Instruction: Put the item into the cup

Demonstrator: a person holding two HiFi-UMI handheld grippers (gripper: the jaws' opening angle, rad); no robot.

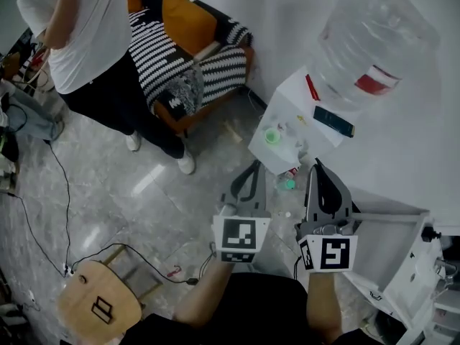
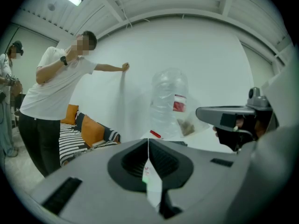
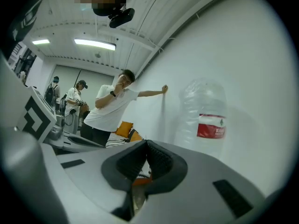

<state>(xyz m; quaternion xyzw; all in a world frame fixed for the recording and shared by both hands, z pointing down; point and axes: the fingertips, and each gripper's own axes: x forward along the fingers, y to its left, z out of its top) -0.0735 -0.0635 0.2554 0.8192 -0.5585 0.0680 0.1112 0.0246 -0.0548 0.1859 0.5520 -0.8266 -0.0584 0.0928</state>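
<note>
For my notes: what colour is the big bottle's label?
The label is red with white print, best seen in the right gripper view.

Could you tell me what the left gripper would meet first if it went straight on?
Probably the small white table's near edge, with the water bottle behind it; depth is uncertain.
</note>
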